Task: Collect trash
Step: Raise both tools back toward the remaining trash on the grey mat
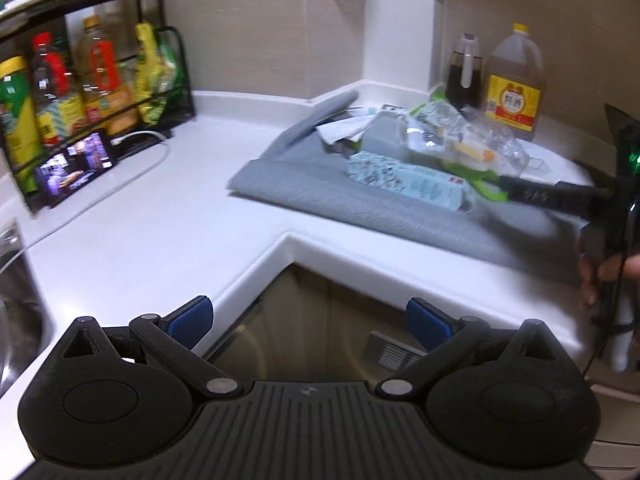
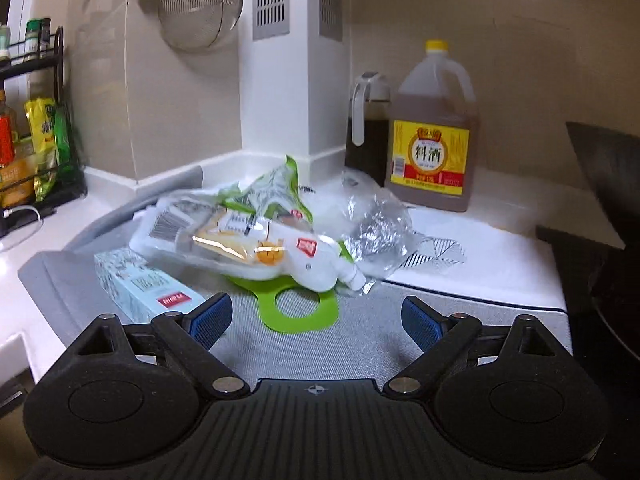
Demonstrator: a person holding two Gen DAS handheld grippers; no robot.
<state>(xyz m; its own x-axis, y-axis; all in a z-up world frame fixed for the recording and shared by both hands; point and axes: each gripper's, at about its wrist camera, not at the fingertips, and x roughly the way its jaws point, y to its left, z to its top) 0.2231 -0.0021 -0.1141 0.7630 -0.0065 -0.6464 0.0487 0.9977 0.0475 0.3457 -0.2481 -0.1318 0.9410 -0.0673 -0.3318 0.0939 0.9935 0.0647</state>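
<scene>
We are holding the right hand-held gripper [image 2: 316, 316] and left hand-held gripper [image 1: 310, 318] spread apart, empty, facing the trash pile [image 2: 256, 232] on the worktop's grey mat [image 2: 360, 336]; light, crinkly, slippery wrappers seem best pinched at a bunched fold.

I'm in a home kitchen. A white counter [image 1: 160, 216] turns an inside corner, with a steel sink [image 1: 16, 304] at its left edge. Against the wall there, a black rack [image 1: 160, 92] holds sauce bottles and seasoning packets. At the back corner stand a jug of cooking wine [image 2: 434, 136] and a dark sauce dispenser [image 2: 368, 132], and a wire strainer [image 2: 200, 8] hangs on the tiled wall.
</scene>
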